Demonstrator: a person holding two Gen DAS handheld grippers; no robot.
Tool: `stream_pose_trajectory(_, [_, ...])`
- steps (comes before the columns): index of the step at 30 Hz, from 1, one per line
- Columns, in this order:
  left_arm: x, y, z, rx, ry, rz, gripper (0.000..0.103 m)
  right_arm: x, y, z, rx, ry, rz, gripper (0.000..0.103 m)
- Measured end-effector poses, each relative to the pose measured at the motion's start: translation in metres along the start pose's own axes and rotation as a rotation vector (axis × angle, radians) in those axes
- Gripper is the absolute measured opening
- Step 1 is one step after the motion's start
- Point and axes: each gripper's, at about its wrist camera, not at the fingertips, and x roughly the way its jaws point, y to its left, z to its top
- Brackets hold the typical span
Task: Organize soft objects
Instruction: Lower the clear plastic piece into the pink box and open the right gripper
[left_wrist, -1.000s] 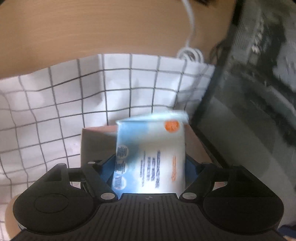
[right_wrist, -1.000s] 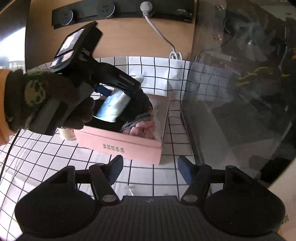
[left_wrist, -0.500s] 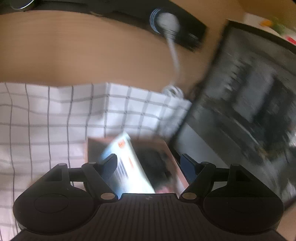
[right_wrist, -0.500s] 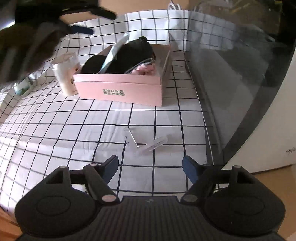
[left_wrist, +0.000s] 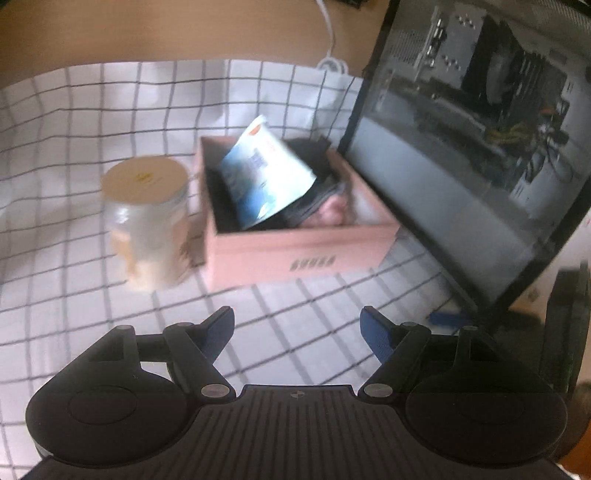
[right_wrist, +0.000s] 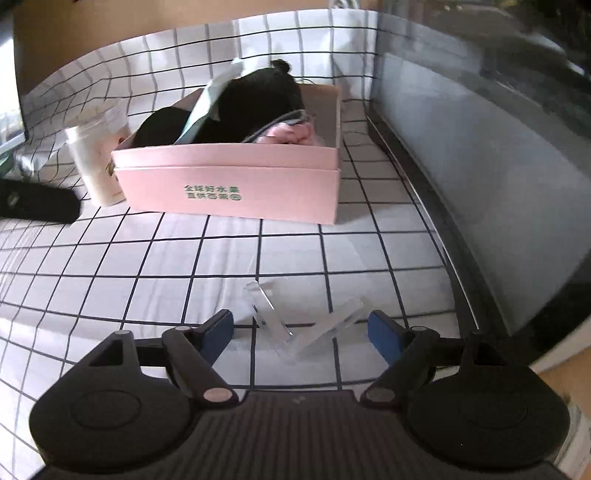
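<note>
Left wrist view: my left gripper (left_wrist: 297, 325) hangs spread and empty above the checked bench (left_wrist: 74, 206). Its blue-white packet (left_wrist: 264, 173) leans tilted inside the pink box (left_wrist: 299, 254), on dark cloth. My right gripper (right_wrist: 301, 328) is spread too, over two clear clips (right_wrist: 306, 325).

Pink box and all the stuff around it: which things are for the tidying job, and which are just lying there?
For the job:
pink box
blue and white packet, leaning in the box
black soft thing
pink soft thing

Just lying about:
jar beside the box
two clear clips on the checked cloth
dark glass case
</note>
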Motion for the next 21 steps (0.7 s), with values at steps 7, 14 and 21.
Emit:
stream_pose_trajectory(7, [-0.021,0.023,-0.015,-0.070,0.009,0.042,0.080,-0.013,0.008,0.013,-0.070,-0.027,0.015,0.017])
stream_pose_trajectory(14, [-0.036,0.031,-0.019,-0.082,-0.020,0.053,0.080,-0.038,0.007,0.061,-0.098,-0.122,0.034,0.010])
stream_pose_trajectory(21, [-0.041,0.030,-0.023,-0.090,-0.025,0.071,0.080,-0.036,-0.008,0.038,-0.048,-0.117,-0.032,0.076])
